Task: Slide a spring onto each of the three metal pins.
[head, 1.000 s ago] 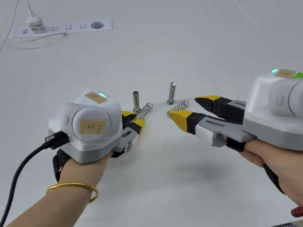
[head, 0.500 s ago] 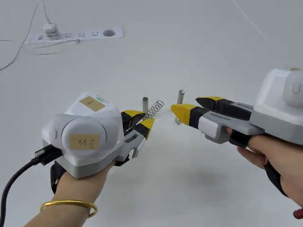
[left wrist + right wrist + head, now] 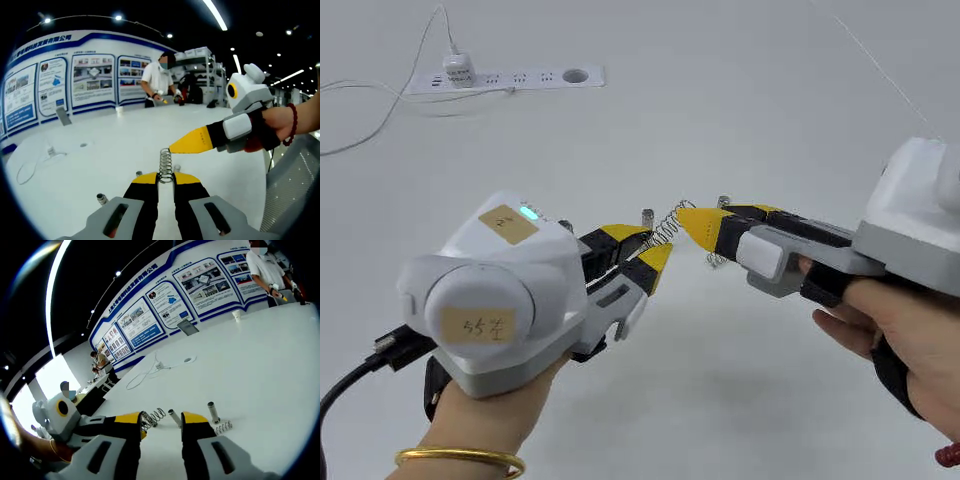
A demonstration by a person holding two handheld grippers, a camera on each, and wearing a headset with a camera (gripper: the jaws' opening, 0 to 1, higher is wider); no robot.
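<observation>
My left gripper (image 3: 647, 245) is shut on the lower end of a small steel spring (image 3: 668, 224), which sticks out past its yellow tips. In the left gripper view the spring (image 3: 165, 164) stands straight up from the jaws. My right gripper (image 3: 718, 213) is open, and one yellow fingertip (image 3: 192, 141) is just beside the spring's free end. A short metal pin (image 3: 647, 216) stands behind the left jaws and another pin (image 3: 724, 202) behind the right ones. In the right gripper view one pin (image 3: 174, 418) shows between the open jaws, with a second pin (image 3: 213, 412) to the right. A loose spring (image 3: 223, 427) lies on the table.
The white table (image 3: 720, 380) carries a white power strip (image 3: 520, 78) with a plugged-in cable at the far left. A third pin (image 3: 102, 199) stands off to the left of the left gripper. A person (image 3: 159, 79) stands at a far counter.
The two grippers have come closer together, and the held spring's free end is now next to the right gripper's yellow tip. The head camera has shifted, so the power strip sits further right.
</observation>
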